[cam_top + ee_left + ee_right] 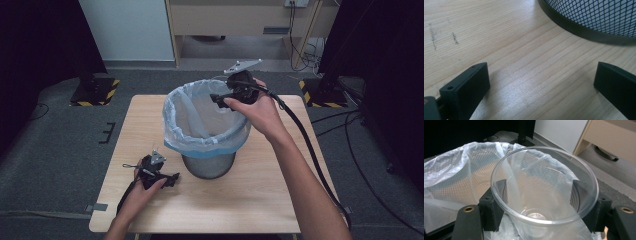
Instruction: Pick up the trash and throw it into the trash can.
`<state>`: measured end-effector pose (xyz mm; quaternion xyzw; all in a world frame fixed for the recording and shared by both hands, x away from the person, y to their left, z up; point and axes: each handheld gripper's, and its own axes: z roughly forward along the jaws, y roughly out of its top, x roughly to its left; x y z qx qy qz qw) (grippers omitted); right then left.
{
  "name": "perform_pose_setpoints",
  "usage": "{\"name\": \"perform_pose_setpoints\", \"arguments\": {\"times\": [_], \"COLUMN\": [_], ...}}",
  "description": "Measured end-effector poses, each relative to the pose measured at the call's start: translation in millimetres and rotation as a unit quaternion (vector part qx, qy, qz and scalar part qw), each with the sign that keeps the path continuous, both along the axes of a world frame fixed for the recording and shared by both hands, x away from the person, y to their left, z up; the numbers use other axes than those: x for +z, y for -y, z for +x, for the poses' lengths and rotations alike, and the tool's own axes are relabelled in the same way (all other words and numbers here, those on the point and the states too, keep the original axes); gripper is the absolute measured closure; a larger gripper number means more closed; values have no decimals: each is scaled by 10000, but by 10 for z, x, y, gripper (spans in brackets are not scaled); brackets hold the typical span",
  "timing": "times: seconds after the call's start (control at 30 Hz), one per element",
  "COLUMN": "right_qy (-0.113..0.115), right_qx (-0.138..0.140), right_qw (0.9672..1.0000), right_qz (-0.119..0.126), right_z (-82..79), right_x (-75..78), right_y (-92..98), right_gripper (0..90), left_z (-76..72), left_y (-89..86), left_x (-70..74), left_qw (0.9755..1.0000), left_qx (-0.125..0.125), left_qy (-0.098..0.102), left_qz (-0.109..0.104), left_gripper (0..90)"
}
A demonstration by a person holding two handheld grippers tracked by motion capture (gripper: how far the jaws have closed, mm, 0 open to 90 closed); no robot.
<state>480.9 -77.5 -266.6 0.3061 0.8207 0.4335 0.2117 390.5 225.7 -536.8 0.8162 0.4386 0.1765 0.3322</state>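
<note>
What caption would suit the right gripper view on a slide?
Right gripper holding a clear plastic cup between its fingers, above a bag-lined mesh bin.

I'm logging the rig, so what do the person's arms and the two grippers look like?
Both forearms are bare, no sleeves. The left gripper and right gripper are black, with blocky jaws showing screw holes. Each trails a black cable; the right one carries a grey three-cornered plate.
</note>
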Motion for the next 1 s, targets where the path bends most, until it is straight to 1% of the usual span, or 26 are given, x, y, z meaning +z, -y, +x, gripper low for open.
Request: {"name": "perform_pose_setpoints", "arguments": {"times": [0.13, 0.3, 0.37, 0.4, 0.43, 0.5, 0.57, 0.6, 0.63, 0.67, 0.8, 0.83, 0.87, 0.9, 0.93, 0.97, 1.0], "right_qy": [0, -57, -105, -122, -122, -156, -117, -101, -101, -54, 97, 97, 162, 162, 173, 233, 257], "right_qx": [35, 22, -17, -35, -35, -51, -77, -90, -90, -114, -270, -270, -385, -385, -470, -644, -700], "right_qw": [10000, 9999, 9999, 9999, 9999, 9999, 9999, 9999, 9999, 9996, 9992, 9992, 9985, 9985, 9980, 9967, 9961], "right_qz": [-37, -90, -80, -65, -65, -10, 33, 92, 92, 235, 269, 269, 348, 348, 380, 444, 479], "right_z": [-2, 13, 15, 16, 16, 17, 14, 9, 9, 0, -5, -5, 5, 5, 10, 33, 41], "right_x": [-13, -66, -85, -83, -83, -64, -36, -19, -19, 21, 91, 91, 121, 121, 133, 150, 154], "right_y": [-11, -30, -36, -34, -34, -12, 24, 45, 45, 103, 215, 215, 292, 292, 331, 425, 457], "right_gripper": [300, 295, 251, 206, 206, 114, 92, 86, 86, 80, 72, 72, 73, 73, 73, 73, 74], "left_z": [0, 0, 0, 0, 0, 0, 1, 0, 0, 0, 0, 0, 0, 0, 0, 0, 0], "left_y": [0, 0, 0, -1, -1, -1, -1, -1, -1, -1, -1, -1, -1, -1, -1, -1, -1], "left_x": [0, 0, 0, 0, 0, 0, 0, 0, 0, 0, 0, 0, 0, 0, 0, 0, 0], "left_qw": [10000, 10000, 10000, 10000, 10000, 10000, 10000, 10000, 10000, 10000, 10000, 10000, 10000, 10000, 10000, 10000, 10000], "left_qx": [-1, -3, -3, -3, -3, -4, -8, -6, -6, -7, -7, -7, -6, -6, -7, -7, -7], "left_qy": [-1, -1, -2, 0, 0, -1, -3, -1, -1, -1, -2, -2, -1, -1, -1, -2, -1], "left_qz": [0, 1, 0, 1, 1, 0, 1, -1, -1, 1, 1, 1, 0, 0, -1, 0, 1], "left_gripper": [0, 0, 0, 0, 0, 0, 0, 0, 0, 0, 0, 0, 0, 0, 0, 0, 0]}}
